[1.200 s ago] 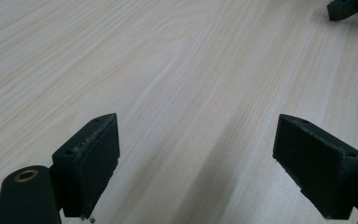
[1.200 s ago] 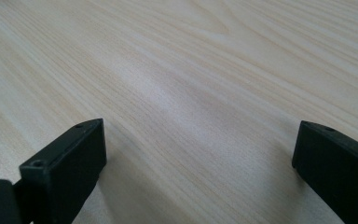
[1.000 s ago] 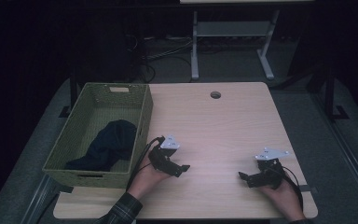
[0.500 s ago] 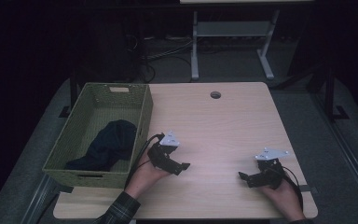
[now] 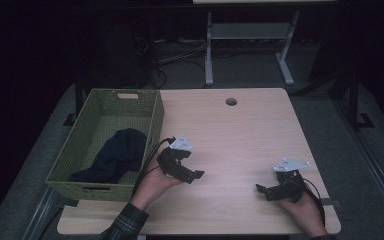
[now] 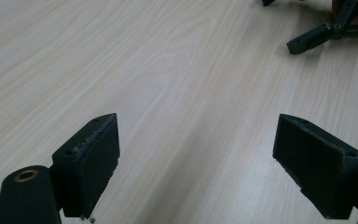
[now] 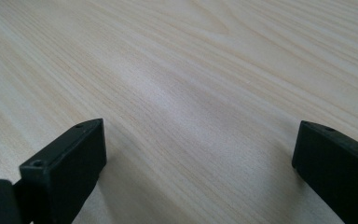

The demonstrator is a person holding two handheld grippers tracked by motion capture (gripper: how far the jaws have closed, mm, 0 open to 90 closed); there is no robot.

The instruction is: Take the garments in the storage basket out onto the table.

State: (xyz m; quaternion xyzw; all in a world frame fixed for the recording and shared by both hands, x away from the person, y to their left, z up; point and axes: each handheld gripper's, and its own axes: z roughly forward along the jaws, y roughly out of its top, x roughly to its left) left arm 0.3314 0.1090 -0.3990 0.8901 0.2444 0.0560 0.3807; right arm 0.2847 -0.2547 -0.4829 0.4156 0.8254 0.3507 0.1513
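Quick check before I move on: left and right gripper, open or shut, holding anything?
Left gripper: open, jaws wide apart, nothing between them, just the light wooden table.
Right gripper: open, jaws wide apart, holding nothing, over bare tabletop.

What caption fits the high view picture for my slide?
Two hand-held grippers, left and right, open over a wooden table beside a green basket holding dark cloth.
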